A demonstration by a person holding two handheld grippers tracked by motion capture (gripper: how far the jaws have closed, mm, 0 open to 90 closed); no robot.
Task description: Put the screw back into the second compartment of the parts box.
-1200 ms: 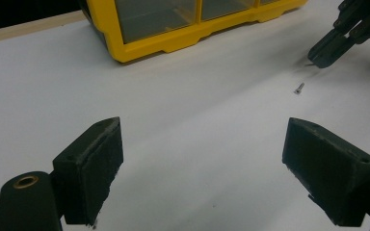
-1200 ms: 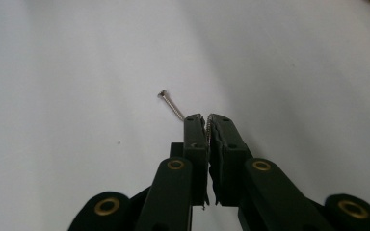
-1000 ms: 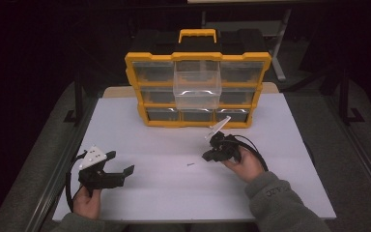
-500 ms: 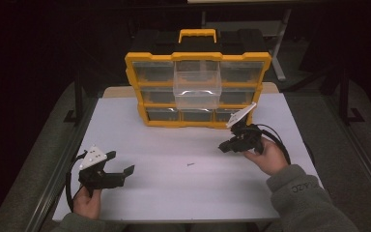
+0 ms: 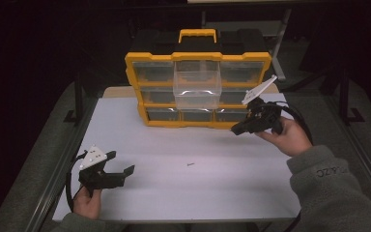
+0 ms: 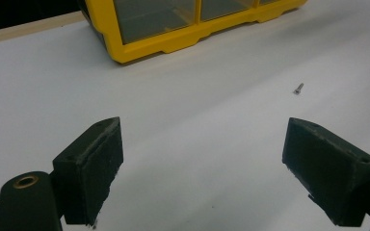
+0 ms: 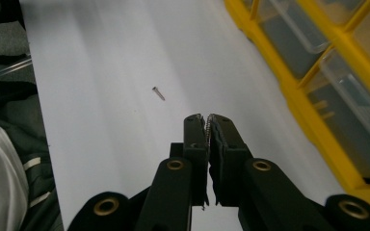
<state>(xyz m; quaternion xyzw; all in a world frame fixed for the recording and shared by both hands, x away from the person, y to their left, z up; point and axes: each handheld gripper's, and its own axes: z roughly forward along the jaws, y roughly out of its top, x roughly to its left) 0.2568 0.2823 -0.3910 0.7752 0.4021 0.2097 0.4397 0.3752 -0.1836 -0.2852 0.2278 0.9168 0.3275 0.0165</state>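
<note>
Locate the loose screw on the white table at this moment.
In the high view the screw lies alone on the white table, near its middle, in front of the yellow organizer, between the two hands.

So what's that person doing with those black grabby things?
A person holds a tool in each hand over a white table. The right tool is shut on a tiny screw, held up near the yellow drawer box, where one clear drawer sticks out. The left tool waits open. Another screw lies on the table.

Pale letters stand on the grey sleeve (image 5: 335, 186) near the person's right wrist in the high view; they seem to read "OZWALC", though too small to be sure
</note>
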